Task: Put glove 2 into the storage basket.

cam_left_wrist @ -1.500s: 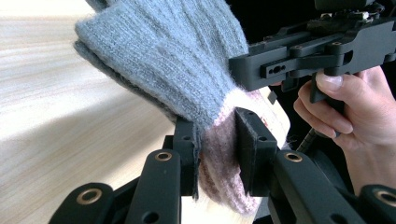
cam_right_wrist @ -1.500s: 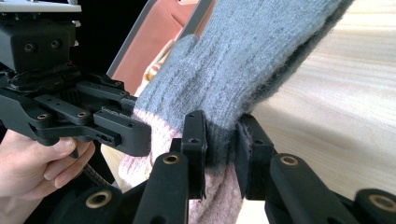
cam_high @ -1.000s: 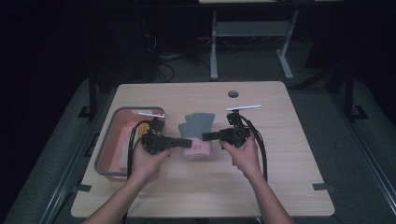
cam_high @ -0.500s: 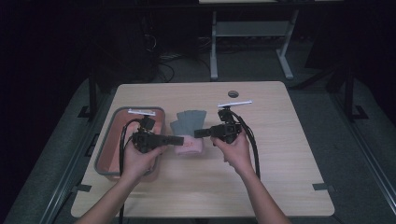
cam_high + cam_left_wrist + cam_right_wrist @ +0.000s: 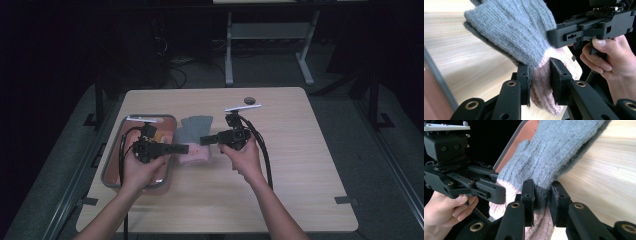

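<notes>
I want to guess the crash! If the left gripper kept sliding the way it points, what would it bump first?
Probably the right gripper. The left gripper points across the table toward it, both shut on the same grey and pink glove, and its black jaw sits just beyond the glove. Depth is hard to judge.

The high view is dim, with dark surroundings; only the worktop [image 5: 300, 165] is lit. The gripper views are bright, slightly blurred at near edges.
</notes>
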### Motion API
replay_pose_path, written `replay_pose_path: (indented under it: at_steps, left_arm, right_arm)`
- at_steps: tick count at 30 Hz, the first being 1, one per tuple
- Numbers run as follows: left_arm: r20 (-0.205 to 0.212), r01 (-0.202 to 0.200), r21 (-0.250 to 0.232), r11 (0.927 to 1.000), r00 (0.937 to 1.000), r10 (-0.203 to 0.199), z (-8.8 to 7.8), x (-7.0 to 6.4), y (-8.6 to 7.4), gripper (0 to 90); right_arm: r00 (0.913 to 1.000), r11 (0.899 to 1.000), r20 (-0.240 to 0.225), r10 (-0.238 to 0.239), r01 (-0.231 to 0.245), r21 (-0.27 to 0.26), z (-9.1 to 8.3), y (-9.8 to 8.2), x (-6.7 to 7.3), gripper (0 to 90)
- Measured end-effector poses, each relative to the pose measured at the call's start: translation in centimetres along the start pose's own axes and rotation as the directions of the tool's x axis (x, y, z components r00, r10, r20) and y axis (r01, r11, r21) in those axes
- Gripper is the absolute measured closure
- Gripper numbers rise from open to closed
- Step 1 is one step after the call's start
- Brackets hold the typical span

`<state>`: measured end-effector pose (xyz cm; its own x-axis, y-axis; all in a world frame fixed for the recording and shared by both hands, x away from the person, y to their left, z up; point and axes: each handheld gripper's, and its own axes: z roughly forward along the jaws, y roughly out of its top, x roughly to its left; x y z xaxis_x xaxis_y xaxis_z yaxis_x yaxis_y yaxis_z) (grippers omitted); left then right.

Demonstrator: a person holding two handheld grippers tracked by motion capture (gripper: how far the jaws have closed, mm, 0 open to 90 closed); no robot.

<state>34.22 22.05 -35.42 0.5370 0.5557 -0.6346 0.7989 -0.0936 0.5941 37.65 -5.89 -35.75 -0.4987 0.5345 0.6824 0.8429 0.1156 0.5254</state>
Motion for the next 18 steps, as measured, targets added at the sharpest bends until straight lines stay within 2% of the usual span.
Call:
replay_pose_path:
  at_steps: [18]
  left_arm:
    - [-0.011, 0.004, -0.019, 0.9998, 0.9999, -0.005, -2.6, 1.2, -0.3, 71.6]
  right_arm:
    - [0.9993, 1.0, -0.034, -0.015, 0.016, 0.015, 2.3, 0.9, 1.4, 75.0]
